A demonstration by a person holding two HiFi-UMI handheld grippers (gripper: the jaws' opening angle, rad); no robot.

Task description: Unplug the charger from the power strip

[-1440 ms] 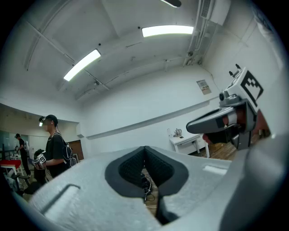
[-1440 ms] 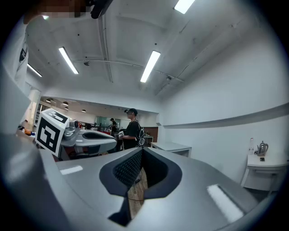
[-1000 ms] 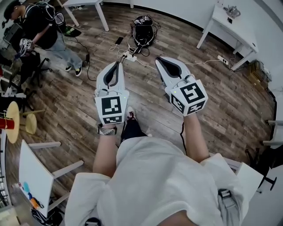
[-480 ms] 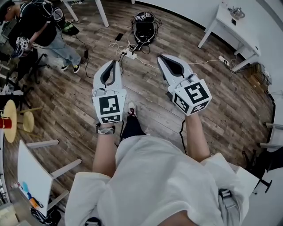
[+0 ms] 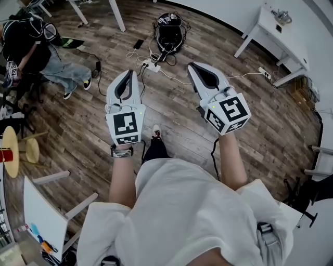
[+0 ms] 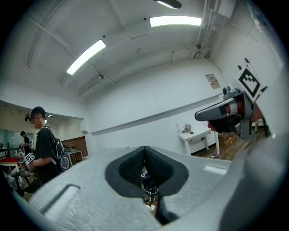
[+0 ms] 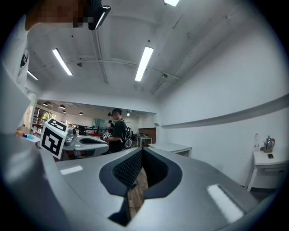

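Note:
A white power strip [image 5: 151,66] lies on the wooden floor ahead, with white cables running from it toward a black backpack [image 5: 169,34]. The charger on it is too small to tell apart. My left gripper [image 5: 130,73] is held level just left of the strip in the head view, shut with nothing in it. My right gripper [image 5: 193,65] is level to the strip's right, also shut and empty. In the left gripper view the strip [image 6: 147,199] and cables show through the gap below the closed left gripper [image 6: 144,148]. The right gripper [image 7: 142,149] points at floor and wall.
A person [image 5: 32,47] stands at the far left beside chairs. One white table [image 5: 277,32] stands at the back right with a second power strip [image 5: 265,74] by its leg. Another table's legs [image 5: 116,15] rise at the back left. A black phone [image 5: 138,44] lies near the backpack.
Both grippers have moved forward together toward the power strip and backpack. The floor and the person at the left have slid back and leftward in the head view.

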